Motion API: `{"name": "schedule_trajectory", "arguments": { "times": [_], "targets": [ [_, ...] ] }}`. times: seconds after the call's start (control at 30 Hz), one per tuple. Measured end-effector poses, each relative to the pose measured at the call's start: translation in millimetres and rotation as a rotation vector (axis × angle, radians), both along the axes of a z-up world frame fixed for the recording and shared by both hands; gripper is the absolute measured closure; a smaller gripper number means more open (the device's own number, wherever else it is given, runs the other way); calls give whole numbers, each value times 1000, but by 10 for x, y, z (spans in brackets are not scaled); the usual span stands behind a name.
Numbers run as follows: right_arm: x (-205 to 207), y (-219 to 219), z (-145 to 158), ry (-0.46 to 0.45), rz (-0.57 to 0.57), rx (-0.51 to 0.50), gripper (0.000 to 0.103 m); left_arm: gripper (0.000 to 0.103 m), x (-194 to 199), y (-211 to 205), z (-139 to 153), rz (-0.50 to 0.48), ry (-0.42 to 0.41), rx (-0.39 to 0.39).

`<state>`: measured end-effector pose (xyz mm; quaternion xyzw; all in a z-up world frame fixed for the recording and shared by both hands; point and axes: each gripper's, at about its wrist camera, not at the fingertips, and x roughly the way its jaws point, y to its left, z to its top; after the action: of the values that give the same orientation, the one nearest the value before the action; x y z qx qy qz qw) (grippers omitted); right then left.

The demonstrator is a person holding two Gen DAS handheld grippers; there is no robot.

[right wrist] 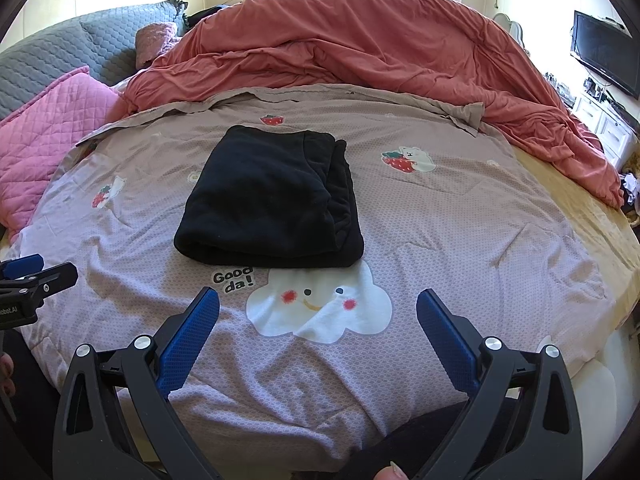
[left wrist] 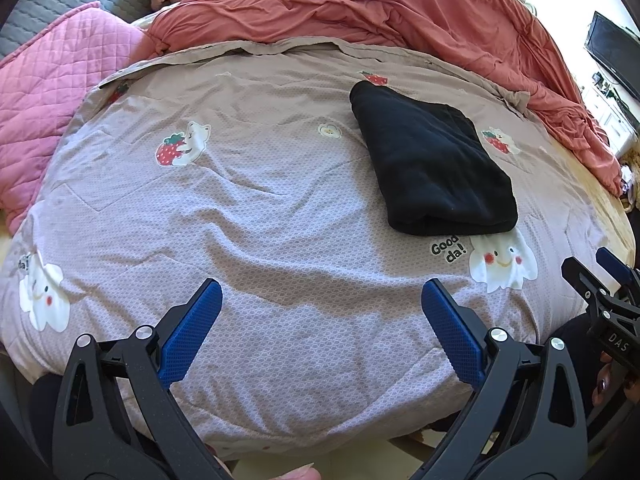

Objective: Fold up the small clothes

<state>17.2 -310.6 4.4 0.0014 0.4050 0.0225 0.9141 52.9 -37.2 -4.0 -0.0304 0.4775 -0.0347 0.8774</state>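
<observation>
A black garment (left wrist: 432,164) lies folded into a thick rectangle on the patterned grey bedsheet (left wrist: 248,216). In the right wrist view the folded garment (right wrist: 272,200) sits straight ahead, just beyond a white cloud print. My left gripper (left wrist: 320,304) is open and empty, held above the sheet to the near left of the garment. My right gripper (right wrist: 318,312) is open and empty, held just short of the garment's near edge. Each gripper shows at the edge of the other's view: the right one (left wrist: 600,276) and the left one (right wrist: 36,272).
A rumpled orange-red duvet (right wrist: 360,48) is heaped along the far side of the bed. A pink quilted cushion (left wrist: 52,92) and grey pillows (right wrist: 60,52) lie at the far left. A dark TV screen (right wrist: 608,52) stands at the right. Yellow bedding (right wrist: 580,208) shows at the right edge.
</observation>
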Motion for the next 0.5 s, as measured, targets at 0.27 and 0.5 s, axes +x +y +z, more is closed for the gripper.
{"name": "schedule_trajectory", "arguments": {
  "times": [0.27,0.5],
  "targets": [
    [0,-33,-1,-1,1,-2,5,9,4,8,10,1,0,4],
    [-1,-27,1,-1,0,-2,5,9,6,20,25,4,0,4]
  ]
}}
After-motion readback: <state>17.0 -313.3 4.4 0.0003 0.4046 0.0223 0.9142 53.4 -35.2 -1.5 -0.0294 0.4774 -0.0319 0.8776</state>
